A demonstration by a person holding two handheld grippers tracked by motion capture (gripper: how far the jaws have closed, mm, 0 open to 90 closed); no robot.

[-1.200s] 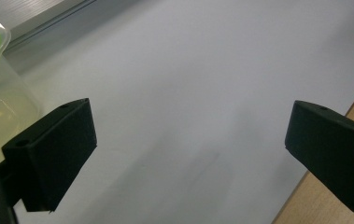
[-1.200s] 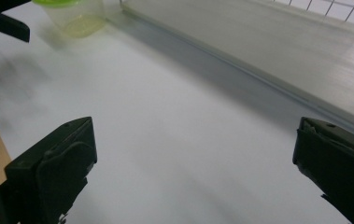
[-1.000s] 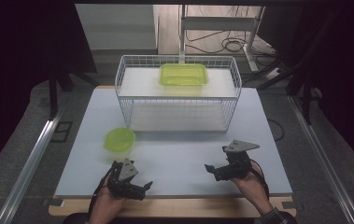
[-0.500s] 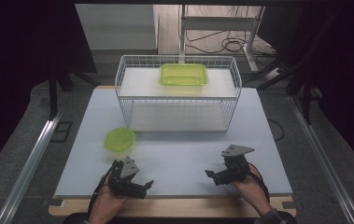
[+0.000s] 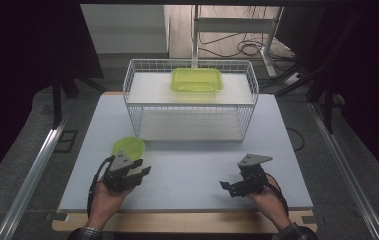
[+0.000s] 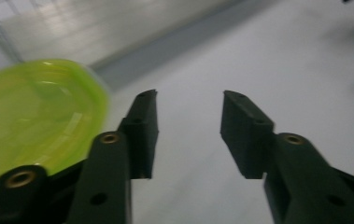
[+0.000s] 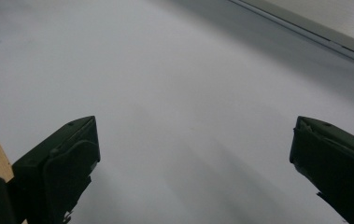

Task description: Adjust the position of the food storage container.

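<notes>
A round lime-green dish (image 5: 128,147) lies on the white table (image 5: 192,165) at the front left. My left gripper (image 5: 143,173) hovers just in front of it, a hand around its body. In the left gripper view the dish (image 6: 34,116) lies blurred to the left of the jaws. The left gripper (image 6: 188,98) has just been closing its jaws; a narrow gap stays between them with nothing in it. My right gripper (image 5: 225,186) is low over the table at the front right. In its own view the right gripper (image 7: 195,122) stands wide open over bare tabletop.
A white wire basket (image 5: 191,117) stands at the back middle of the table. A rectangular lime-green container (image 5: 197,80) rests on a white shelf inside it. A wooden strip (image 5: 187,222) runs along the near edge. Metal rails (image 5: 37,165) flank the table.
The left gripper has risen and moved away from the person toward the green dish, and its jaws have narrowed. The right gripper has stayed about where it was.
</notes>
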